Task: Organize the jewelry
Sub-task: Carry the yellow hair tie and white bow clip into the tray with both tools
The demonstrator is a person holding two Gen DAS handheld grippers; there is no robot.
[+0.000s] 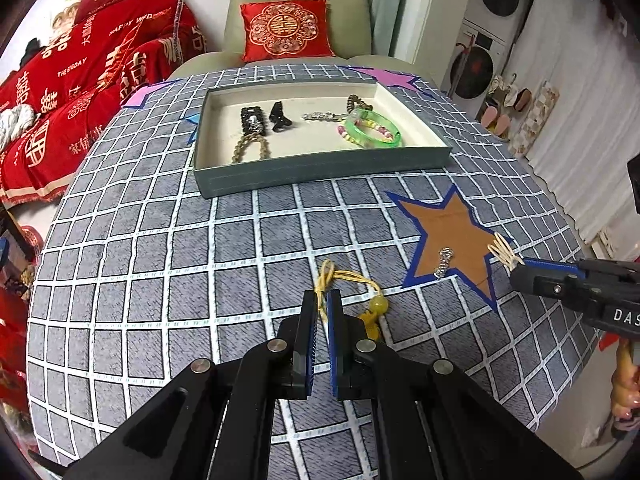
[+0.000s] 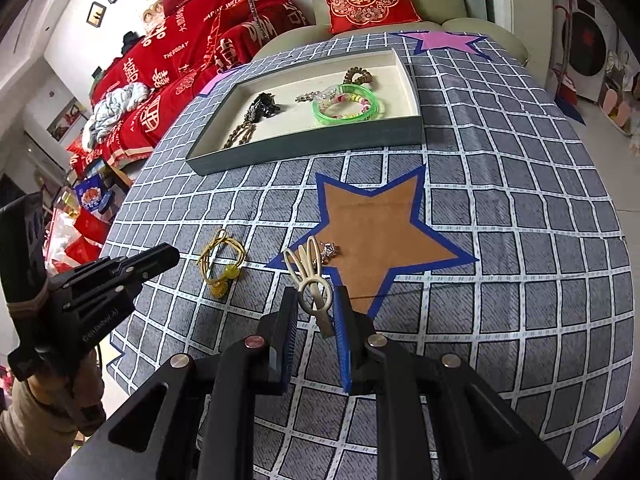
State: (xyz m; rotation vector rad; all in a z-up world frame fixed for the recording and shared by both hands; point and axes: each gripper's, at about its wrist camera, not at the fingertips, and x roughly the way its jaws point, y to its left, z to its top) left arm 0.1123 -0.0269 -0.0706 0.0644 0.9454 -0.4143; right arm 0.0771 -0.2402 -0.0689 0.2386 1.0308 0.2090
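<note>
A grey tray at the far side of the table holds a green bangle, bead bracelets and dark hair clips. My left gripper is nearly shut around the yellow cord of a bead charm that lies on the cloth; it also shows in the right wrist view. My right gripper has its fingers around a cream hair clip, with a gap on each side. A small silver piece lies on the brown star.
A grid-patterned grey cloth covers the table, with a brown star patch and a pink star. A sofa chair with a red cushion stands behind the table. Red bedding lies left.
</note>
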